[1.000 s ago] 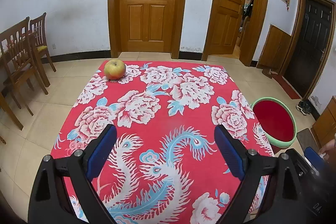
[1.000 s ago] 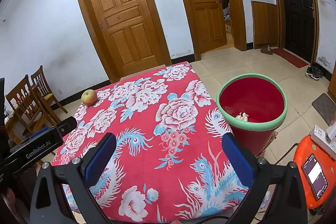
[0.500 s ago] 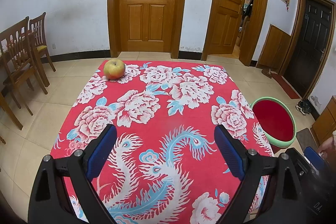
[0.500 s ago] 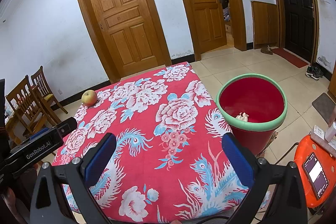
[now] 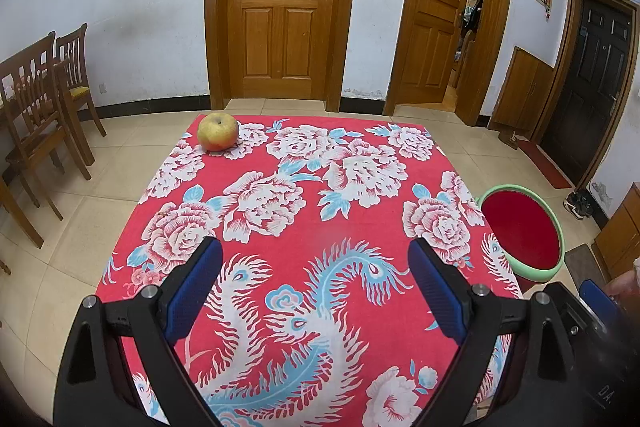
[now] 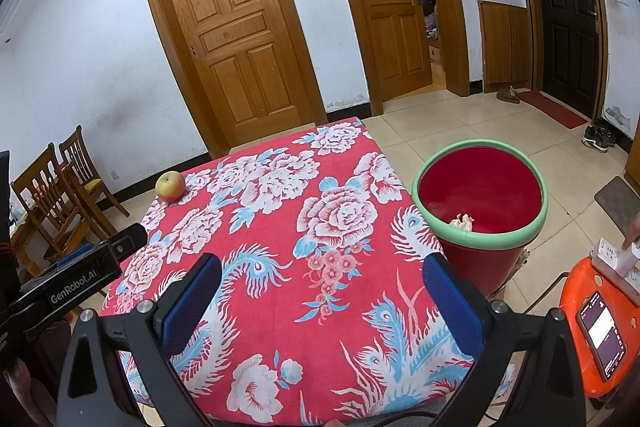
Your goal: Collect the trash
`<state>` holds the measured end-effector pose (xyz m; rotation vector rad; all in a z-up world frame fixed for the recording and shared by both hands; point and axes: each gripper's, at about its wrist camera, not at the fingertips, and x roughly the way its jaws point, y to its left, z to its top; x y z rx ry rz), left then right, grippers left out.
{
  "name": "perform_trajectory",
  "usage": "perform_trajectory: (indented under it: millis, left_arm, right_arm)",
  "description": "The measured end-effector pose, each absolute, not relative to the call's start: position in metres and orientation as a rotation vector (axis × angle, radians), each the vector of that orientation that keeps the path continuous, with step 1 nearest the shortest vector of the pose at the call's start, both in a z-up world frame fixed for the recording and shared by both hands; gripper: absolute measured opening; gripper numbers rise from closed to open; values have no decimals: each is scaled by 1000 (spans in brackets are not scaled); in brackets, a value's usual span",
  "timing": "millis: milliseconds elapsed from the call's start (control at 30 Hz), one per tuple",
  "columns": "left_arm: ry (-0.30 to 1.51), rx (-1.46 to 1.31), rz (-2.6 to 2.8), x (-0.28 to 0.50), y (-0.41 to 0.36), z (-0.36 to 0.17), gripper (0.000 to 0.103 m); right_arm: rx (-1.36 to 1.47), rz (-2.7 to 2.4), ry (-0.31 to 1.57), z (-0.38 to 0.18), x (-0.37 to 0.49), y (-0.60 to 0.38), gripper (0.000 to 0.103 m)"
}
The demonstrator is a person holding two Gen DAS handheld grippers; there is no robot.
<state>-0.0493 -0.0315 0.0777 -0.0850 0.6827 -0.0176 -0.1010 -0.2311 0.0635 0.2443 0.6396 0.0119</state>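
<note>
A red bin with a green rim (image 6: 478,203) stands on the floor beside the table's right edge; a crumpled pale scrap (image 6: 462,220) lies inside it. The bin (image 5: 521,231) also shows in the left wrist view. A yellow-red apple (image 5: 217,131) (image 6: 170,186) rests at the far left corner of the red floral tablecloth (image 5: 304,223) (image 6: 280,235). My left gripper (image 5: 316,289) hangs open over the near part of the cloth, nothing between its blue pads. My right gripper (image 6: 320,301) is open and empty too, above the near edge.
Wooden chairs (image 5: 44,107) stand left of the table. An orange stool (image 6: 600,327) at the right carries a phone and a power strip, with a hand at it. Closed wooden doors (image 5: 284,3) and an open doorway line the far wall. Tiled floor surrounds the table.
</note>
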Motion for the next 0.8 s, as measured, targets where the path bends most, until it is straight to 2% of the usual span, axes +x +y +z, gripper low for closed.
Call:
perform_trajectory:
  millis: [800]
  left_arm:
    - [683, -86, -18, -49, -31, 78, 93]
  right_arm:
    - [245, 12, 641, 64, -100, -233, 102]
